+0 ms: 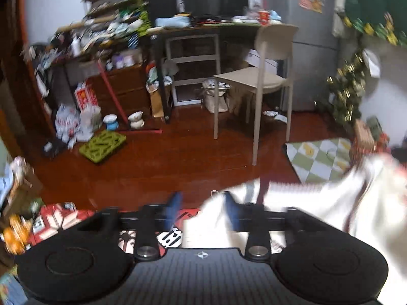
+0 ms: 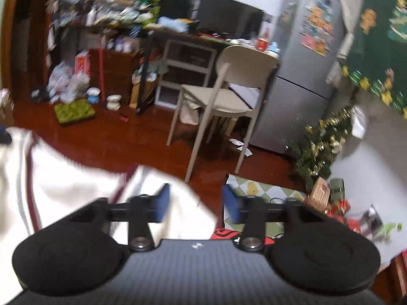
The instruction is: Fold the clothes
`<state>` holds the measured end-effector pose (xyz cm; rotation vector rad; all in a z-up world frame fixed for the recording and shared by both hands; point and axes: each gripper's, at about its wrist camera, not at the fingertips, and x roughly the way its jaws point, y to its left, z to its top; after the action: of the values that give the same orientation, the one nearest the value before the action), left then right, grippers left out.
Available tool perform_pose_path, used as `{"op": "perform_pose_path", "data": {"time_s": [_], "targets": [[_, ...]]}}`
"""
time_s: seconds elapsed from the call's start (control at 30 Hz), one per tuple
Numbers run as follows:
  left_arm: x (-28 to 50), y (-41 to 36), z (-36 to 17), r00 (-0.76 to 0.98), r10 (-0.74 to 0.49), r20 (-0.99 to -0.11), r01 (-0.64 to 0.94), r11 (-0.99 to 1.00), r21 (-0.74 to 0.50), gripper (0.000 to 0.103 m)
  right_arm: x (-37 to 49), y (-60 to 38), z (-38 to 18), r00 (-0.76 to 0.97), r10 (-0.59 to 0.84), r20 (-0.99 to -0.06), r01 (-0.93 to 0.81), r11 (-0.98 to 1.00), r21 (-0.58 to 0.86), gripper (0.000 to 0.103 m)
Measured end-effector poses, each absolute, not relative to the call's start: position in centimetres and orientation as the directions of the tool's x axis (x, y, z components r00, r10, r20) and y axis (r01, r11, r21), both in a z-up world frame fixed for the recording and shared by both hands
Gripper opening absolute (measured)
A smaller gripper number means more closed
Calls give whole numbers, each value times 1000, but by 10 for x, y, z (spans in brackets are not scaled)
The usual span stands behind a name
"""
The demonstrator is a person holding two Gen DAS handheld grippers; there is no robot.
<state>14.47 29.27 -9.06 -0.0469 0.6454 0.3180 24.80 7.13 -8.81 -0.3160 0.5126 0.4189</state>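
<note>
White cloth, the garment (image 1: 318,203), hangs beside both grippers; left gripper (image 1: 202,212) and right gripper (image 2: 194,204) stand open-fingered, gripping nothing. Regrasping an edge likely comes next.

Lived-in home, likely; fridge (image 2: 302,76); chair (image 2: 223,96); cluttered shelves (image 1: 106,33); Christmas tree (image 2: 323,147)
</note>
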Motion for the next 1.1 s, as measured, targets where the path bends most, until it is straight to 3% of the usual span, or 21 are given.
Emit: {"op": "perform_pose_path", "data": {"time_s": [0.07, 0.33, 0.6, 0.83, 1.1], "targets": [[138, 299, -86, 769, 251, -587, -303, 953, 10, 57, 250, 57, -87, 775, 324, -542, -458, 880, -128, 68], [100, 321, -77, 760, 162, -629, -279, 956, -91, 58, 241, -12, -97, 703, 383, -599, -471, 882, 11, 72], [33, 308, -88, 699, 84, -710, -208, 974, -90, 60, 159, -57, -95, 586, 453, -672, -552, 830, 78, 79], [-48, 281, -100, 627, -7, -779, -158, 978, -136, 60, 67, -90, -90, 483, 497, -721, -568, 804, 175, 80], [-128, 262, -116, 561, -87, -823, -216, 944, -248, 60, -12, -134, -106, 424, 476, -771, -505, 830, 235, 76]]}}
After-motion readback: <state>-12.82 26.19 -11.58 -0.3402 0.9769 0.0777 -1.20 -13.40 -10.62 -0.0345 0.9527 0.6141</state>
